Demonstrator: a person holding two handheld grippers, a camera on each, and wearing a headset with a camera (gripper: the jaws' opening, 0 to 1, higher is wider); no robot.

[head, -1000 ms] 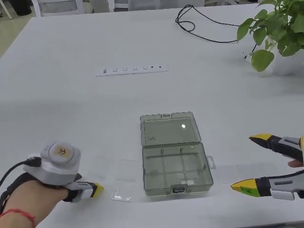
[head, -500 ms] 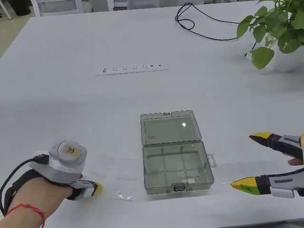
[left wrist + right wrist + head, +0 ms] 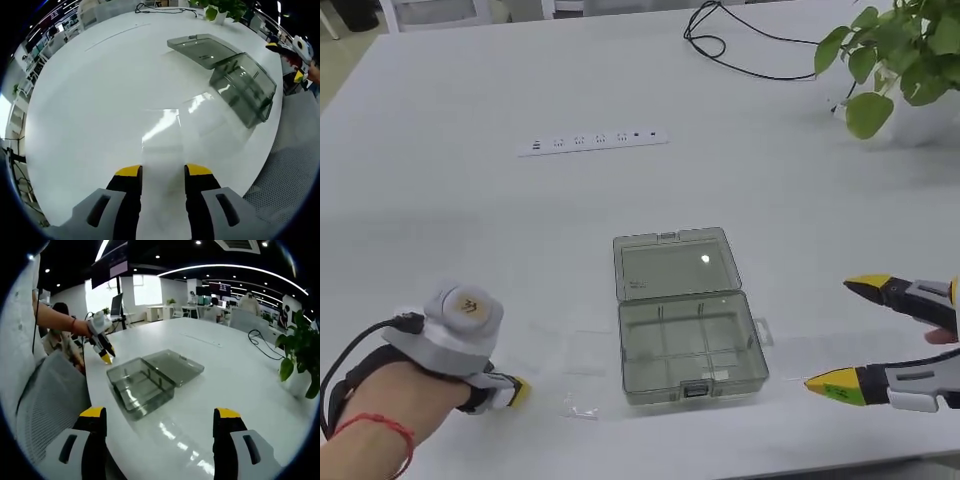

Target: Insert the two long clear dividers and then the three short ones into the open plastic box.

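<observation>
While sitting at the box's (image 3: pixel 692 385) 3 o'clock, the right tool (image 3: pixel 831 334) is gaping empty. The left tool (image 3: pixel 163 170) is hovering part-open, empty.

L gripper (image 3: pixel 163 171) near clear dividers (image 3: pixel 161 131)

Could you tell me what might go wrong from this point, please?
1. The clear divider lies flat on the white table, just ahead of the left gripper. The open jaws may slide over it or push it along rather than grip it.
2. The open box sits loose, with the right gripper open beside it and not touching. Pressing a divider in could shift the box.
</observation>
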